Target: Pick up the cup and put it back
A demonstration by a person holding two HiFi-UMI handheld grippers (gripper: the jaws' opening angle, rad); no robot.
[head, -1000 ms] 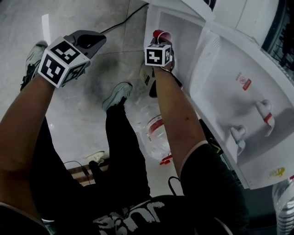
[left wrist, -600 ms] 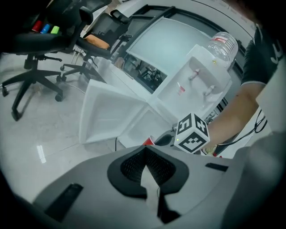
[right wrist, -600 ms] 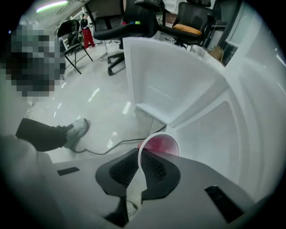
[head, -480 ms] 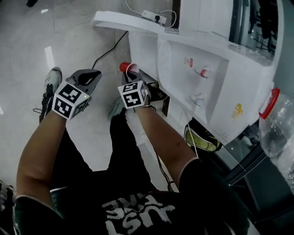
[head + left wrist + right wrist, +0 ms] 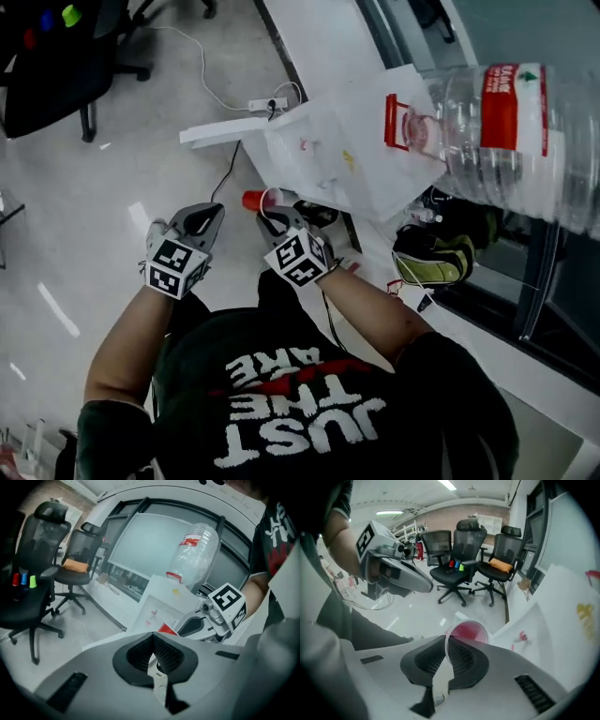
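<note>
A red paper cup point(image 5: 258, 200) with a white rim is pinched by its wall in my right gripper point(image 5: 277, 217), held in the air in front of the white water dispenser point(image 5: 323, 150). In the right gripper view the cup point(image 5: 467, 633) lies tilted with its red inside showing, and the jaws are shut on its rim. My left gripper point(image 5: 208, 217) hovers just left of the cup, shut with nothing in it. From the left gripper view, the cup point(image 5: 167, 629) and the right gripper point(image 5: 199, 623) show beyond its closed jaws.
A large clear water bottle point(image 5: 511, 122) tops the dispenser. A power strip with cable point(image 5: 263, 104) lies on the pale floor behind it. Black office chairs point(image 5: 461, 562) stand farther off. A yellow-black bag point(image 5: 433, 256) sits by the dark window frame at right.
The head view has risen and pulled back from the dispenser. Both grippers came up and away from its lower compartment, the right one still carrying the red cup.
</note>
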